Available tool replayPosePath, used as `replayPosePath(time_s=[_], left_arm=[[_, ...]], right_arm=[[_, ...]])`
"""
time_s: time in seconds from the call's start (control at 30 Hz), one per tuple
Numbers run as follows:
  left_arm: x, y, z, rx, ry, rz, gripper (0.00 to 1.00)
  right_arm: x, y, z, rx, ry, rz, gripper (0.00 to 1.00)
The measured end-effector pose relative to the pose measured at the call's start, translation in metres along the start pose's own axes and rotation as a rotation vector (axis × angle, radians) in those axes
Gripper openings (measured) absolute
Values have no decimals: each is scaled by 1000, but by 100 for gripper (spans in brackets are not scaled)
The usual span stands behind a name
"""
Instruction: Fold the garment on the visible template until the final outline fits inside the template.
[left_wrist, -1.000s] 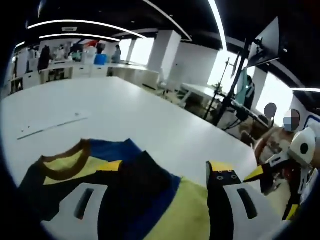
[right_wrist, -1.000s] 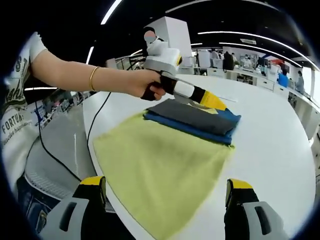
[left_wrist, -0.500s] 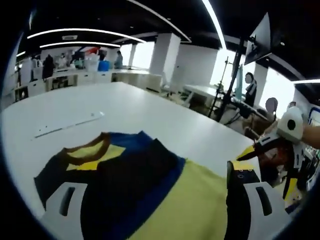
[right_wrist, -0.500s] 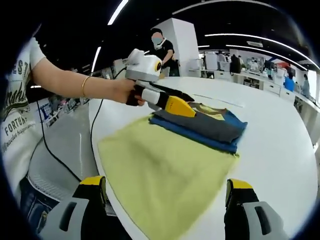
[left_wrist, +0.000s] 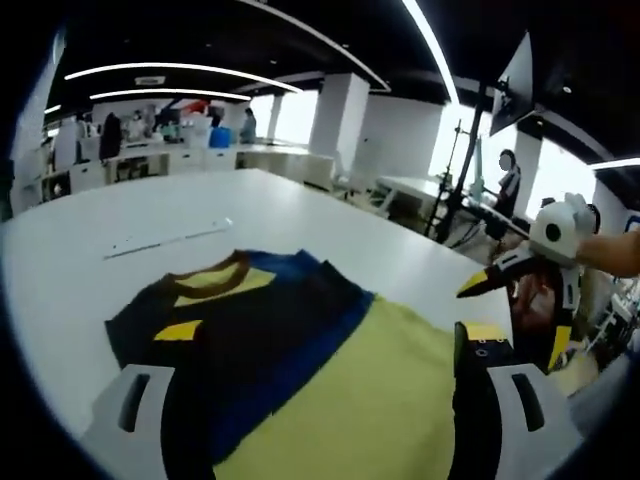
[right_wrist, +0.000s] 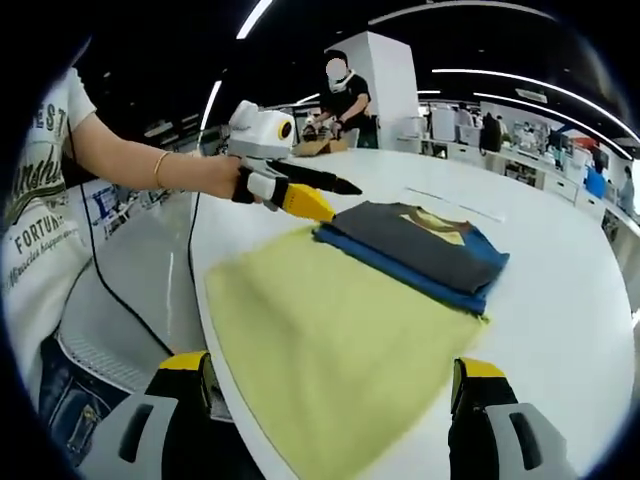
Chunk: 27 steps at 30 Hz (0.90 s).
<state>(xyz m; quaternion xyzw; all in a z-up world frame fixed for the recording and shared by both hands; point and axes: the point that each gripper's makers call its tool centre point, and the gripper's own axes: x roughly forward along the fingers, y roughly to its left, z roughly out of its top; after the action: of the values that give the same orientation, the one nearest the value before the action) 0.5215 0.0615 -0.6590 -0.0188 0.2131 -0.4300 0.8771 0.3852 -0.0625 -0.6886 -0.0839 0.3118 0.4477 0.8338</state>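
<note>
Both grippers' jaws are being held wide and empty above the folded T-shirt (right_wrist: 400, 270) on the tabletop (right_wrist: 560, 300)

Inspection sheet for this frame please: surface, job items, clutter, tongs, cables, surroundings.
Surface: white table.
Job's things: T-shirt lying partly folded, sleeves turned in over the collar end, yellow body flat; thin template line on the table beyond the collar.
Clutter: nothing seen.
Grippers: left tongs open, above the table edge, empty; right tongs open, empty.
Cables: black cable hanging beside the person.
Surroundings: open office, desks, standing person.
</note>
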Motion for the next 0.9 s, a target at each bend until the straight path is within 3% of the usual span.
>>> replayPosePath(time_s=[0.27, 0.63, 0.9], left_arm=[[-43, 0, -27, -22, 19, 24, 97], [-85, -15, -48, -23, 31, 24, 92], [-115, -32, -88, 33, 137, -33, 84]], right_arm=[[-2, 6, -10, -9, 29, 14, 97], [-1, 18, -18, -13, 44, 27, 95], [-3, 24, -27, -27, 66, 33, 88]])
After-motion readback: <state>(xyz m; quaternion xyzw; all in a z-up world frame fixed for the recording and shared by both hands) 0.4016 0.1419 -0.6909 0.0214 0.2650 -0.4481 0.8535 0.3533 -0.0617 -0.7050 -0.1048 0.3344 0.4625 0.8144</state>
